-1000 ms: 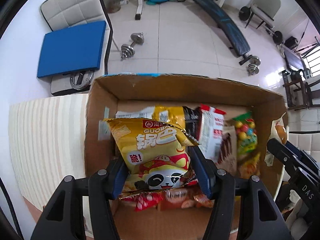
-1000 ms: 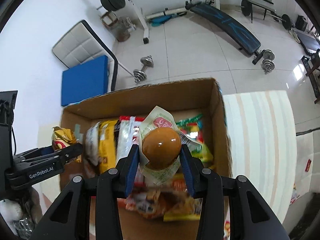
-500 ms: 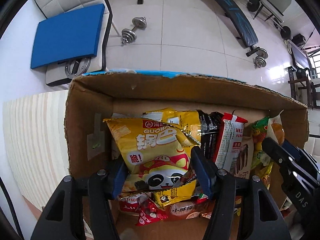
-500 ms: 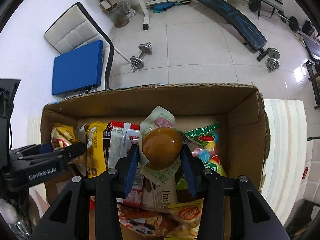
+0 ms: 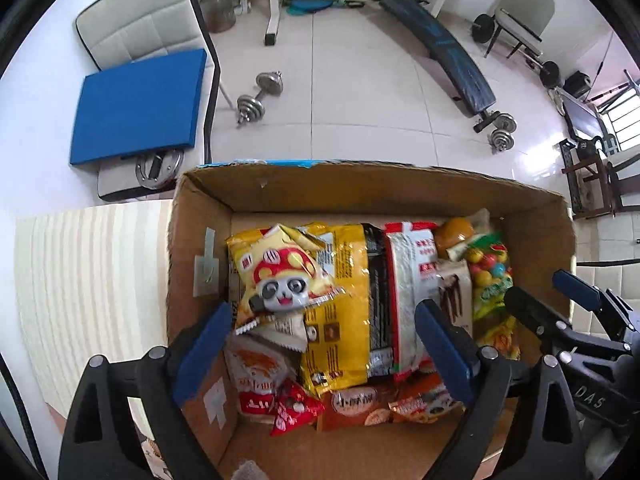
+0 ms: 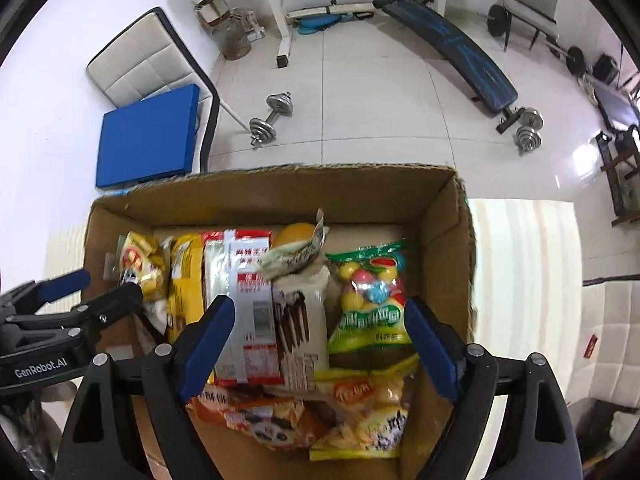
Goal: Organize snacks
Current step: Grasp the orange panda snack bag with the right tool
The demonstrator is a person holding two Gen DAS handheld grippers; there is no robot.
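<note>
I'm looking down into the cardboard box (image 5: 372, 192), my landmark, packed with standing snack packets: the yellow panda-mushroom bag (image 5: 280, 276) lies tilted against its left wall, the brown egg pouch (image 6: 298, 246) sits by its far wall, between the red-and-white packet (image 6: 240, 280) and the green candy-ball bag (image 6: 370, 296). My left gripper (image 5: 324, 348) points straight down over the box's left half; its jaws have just been opening, now wide, with the panda bag loose between them, not pinched. My right gripper (image 6: 316, 344) hangs steeply over the box's right half, jaws likewise just opened wide, empty. Bare cardboard shows along the box's near edge
</note>
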